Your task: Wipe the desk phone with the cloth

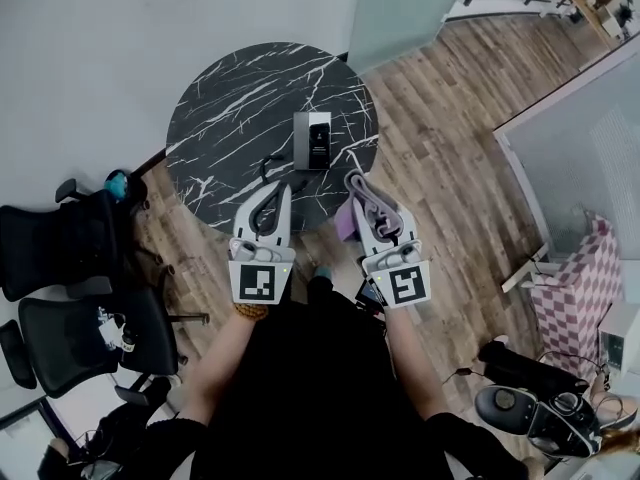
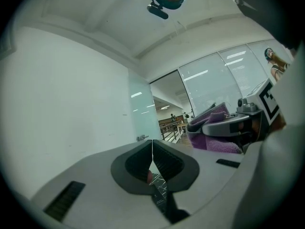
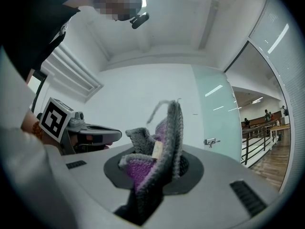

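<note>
The desk phone [image 1: 314, 139] stands on the round black marble table [image 1: 230, 118], near its right side. Both grippers are held up in front of the person's body, near the table's near edge. My left gripper [image 1: 272, 200] is shut with nothing between its jaws [image 2: 152, 152]. My right gripper [image 1: 362, 194] is shut on a purple and grey cloth [image 3: 157, 151], which bunches out of the jaws and hangs below them [image 1: 349, 220]. In the left gripper view the right gripper with the cloth [image 2: 215, 130] shows at the right.
Black office chairs [image 1: 70, 268] stand left of the person. A purple checked seat [image 1: 580, 288] and black gear [image 1: 530, 398] lie on the wooden floor at the right. A white wall lies beyond the table; glass partitions stand to the right.
</note>
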Tool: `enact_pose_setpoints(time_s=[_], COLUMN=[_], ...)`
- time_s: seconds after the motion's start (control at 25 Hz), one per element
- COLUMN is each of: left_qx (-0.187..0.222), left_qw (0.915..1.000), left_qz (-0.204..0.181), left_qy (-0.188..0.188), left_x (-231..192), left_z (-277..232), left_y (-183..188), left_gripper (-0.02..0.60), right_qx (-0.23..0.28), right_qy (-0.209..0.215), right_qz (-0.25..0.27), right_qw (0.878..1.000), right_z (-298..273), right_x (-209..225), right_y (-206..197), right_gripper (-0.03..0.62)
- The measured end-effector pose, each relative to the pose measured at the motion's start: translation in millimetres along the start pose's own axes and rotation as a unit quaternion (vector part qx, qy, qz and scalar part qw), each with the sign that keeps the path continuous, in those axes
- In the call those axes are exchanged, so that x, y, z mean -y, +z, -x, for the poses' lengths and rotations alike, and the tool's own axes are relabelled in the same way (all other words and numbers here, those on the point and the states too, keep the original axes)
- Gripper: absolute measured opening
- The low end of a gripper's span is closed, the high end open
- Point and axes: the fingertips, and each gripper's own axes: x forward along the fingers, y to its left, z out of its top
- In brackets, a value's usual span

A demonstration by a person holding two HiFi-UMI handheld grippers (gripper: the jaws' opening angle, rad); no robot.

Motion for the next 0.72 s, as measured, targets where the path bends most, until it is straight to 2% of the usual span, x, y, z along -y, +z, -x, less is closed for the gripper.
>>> enact_pose_setpoints(time_s=[0.28, 0.44, 0.56, 0.72], left_qx=[0.011, 0.006, 0.016, -0.005], left_qw=[0.9998, 0.9999, 0.9993, 0.9985], left_qz=[0.013, 0.013, -0.007, -0.003], left_qy=[0.007, -0.01, -0.031, -0.055], left_x=[-27.1, -51.2, -66.7, -85.9], left_z=[-29.4, -47.7, -61.8, -75.2], left_y=[-12.1, -22.1, -27.8, -52.5], left_gripper=[0.016, 0.016, 0.016, 0.017], right_qx=[-0.023, -0.035, -0.044, -0.067], right_qy=[-0.012, -0.024, -0.035, -0.04], right_qz=[0.001, 0.006, 0.008, 0.015], right_qw=[1.0, 0.999, 0.998, 0.997], right_z=[-33.1, -60.3, -83.9, -117.3], right_x=[11.0, 13.4, 17.5, 20.4], right_y=[-18.1, -23.8, -28.9, -41.5], right_gripper=[0.101, 0.101, 0.101, 0.101])
